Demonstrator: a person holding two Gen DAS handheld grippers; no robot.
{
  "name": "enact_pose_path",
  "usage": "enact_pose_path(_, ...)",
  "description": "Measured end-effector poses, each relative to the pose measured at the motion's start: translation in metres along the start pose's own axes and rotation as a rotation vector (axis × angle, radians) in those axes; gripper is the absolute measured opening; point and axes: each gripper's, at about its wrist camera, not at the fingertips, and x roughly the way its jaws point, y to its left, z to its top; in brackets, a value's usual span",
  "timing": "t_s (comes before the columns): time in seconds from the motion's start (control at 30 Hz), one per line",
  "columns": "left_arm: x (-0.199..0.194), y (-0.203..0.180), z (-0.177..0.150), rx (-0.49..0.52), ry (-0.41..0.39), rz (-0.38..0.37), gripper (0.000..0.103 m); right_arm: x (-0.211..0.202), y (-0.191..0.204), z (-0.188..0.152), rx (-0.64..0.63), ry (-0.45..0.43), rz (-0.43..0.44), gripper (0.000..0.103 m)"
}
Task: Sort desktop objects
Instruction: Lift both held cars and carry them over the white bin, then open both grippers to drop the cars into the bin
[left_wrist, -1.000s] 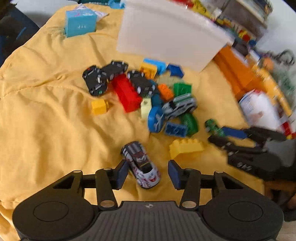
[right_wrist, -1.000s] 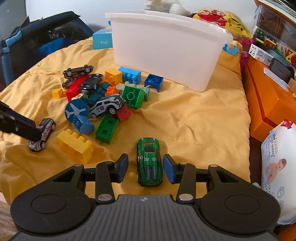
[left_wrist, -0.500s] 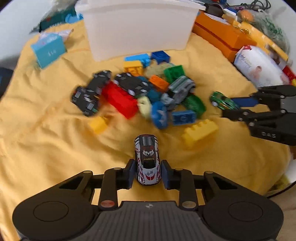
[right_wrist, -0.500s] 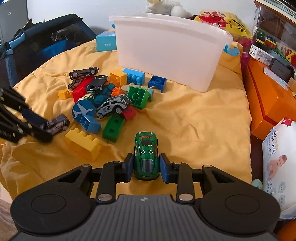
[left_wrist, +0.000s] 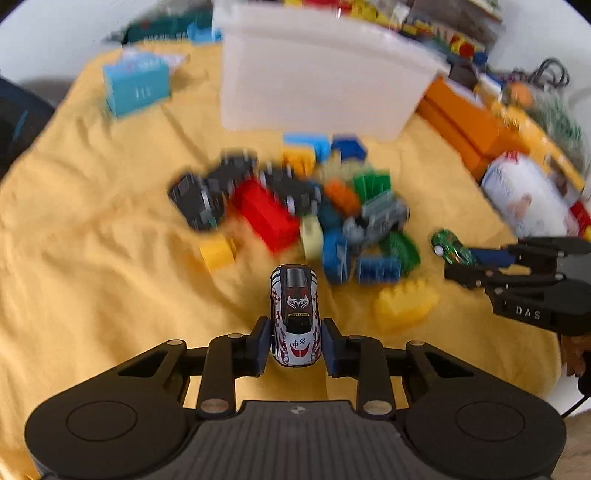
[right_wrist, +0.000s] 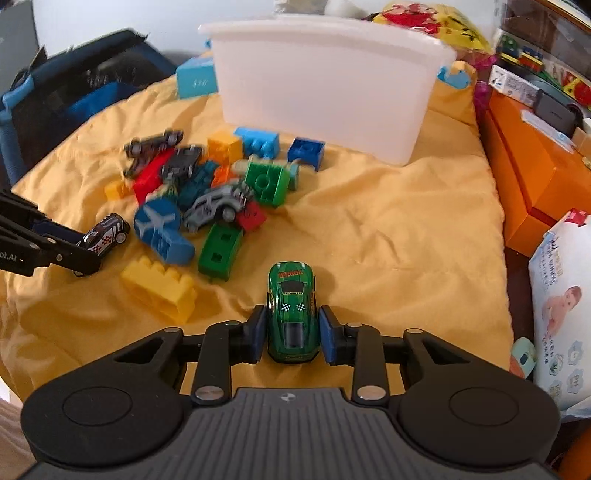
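Note:
My left gripper (left_wrist: 295, 345) is shut on a white and dark toy racing car (left_wrist: 295, 314) and holds it above the yellow cloth (left_wrist: 92, 277). My right gripper (right_wrist: 292, 336) is shut on a green toy car (right_wrist: 293, 310). Each gripper shows in the other view with its car: the left one (right_wrist: 83, 245) at the left, the right one (left_wrist: 461, 264) at the right. A pile of toy bricks and cars (right_wrist: 207, 192) lies in the middle of the cloth. A white plastic bin (right_wrist: 325, 85) stands behind the pile.
A yellow brick (right_wrist: 162, 291) lies near the front of the pile. A light blue box (left_wrist: 136, 88) stands left of the bin. Orange boxes (right_wrist: 532, 177) and a wipes pack (right_wrist: 561, 295) are off the cloth on the right. A dark blue bag (right_wrist: 74, 103) is far left.
Both grippers closed on their cars and lifted them off the cloth. The left gripper has swung to face the pile and bin.

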Motion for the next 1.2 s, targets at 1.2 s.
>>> enact_pose_path(1.2,0.017,-0.008,0.220,0.142,-0.349,0.124,0.044,0.018,-0.050,0.203,0.106,-0.324,-0.067,0.036)
